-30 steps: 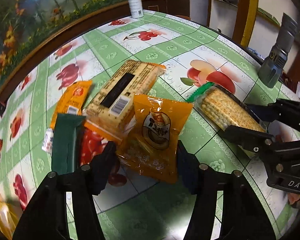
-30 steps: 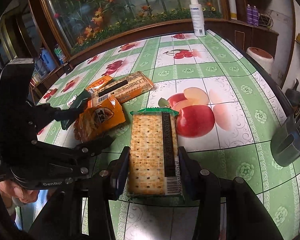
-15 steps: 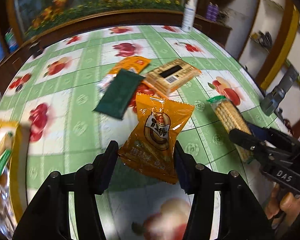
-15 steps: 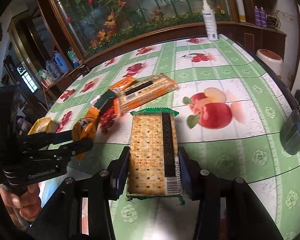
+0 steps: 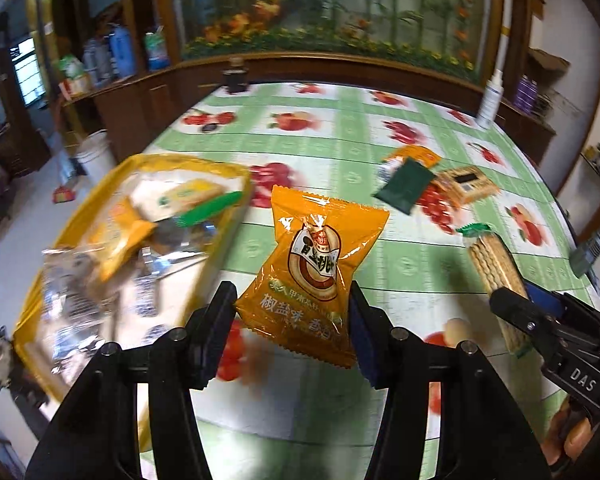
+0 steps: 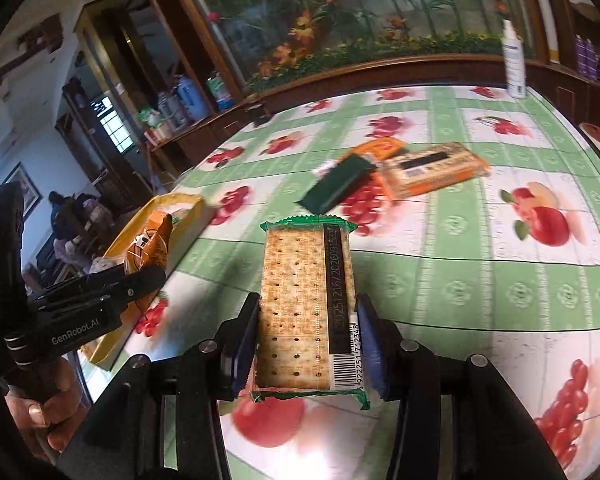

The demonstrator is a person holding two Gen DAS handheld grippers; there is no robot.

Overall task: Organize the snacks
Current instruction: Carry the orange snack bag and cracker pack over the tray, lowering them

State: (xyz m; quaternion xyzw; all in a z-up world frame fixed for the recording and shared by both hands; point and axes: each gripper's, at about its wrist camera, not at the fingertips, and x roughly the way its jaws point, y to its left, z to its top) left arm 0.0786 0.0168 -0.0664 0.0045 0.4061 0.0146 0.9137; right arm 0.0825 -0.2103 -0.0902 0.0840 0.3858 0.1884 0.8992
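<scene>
Left wrist view: left gripper (image 5: 292, 320) clamps orange snack packet (image 5: 320, 268); right gripper (image 6: 308, 344) clamps cracker pack (image 6: 306, 308). Advice: centre packet over yellow bag (image 5: 100, 240), far left, before release.

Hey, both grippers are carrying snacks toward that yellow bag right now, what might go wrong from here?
1. The left gripper pinches only the lower end of the orange snack packet; the slick wrapper may slip out before it reaches the yellow bag.
2. The bag lies at the table edge, so a careless drop might push it off.
3. The right gripper holds the cracker pack near one end; squeezing may crack the crackers.
</scene>
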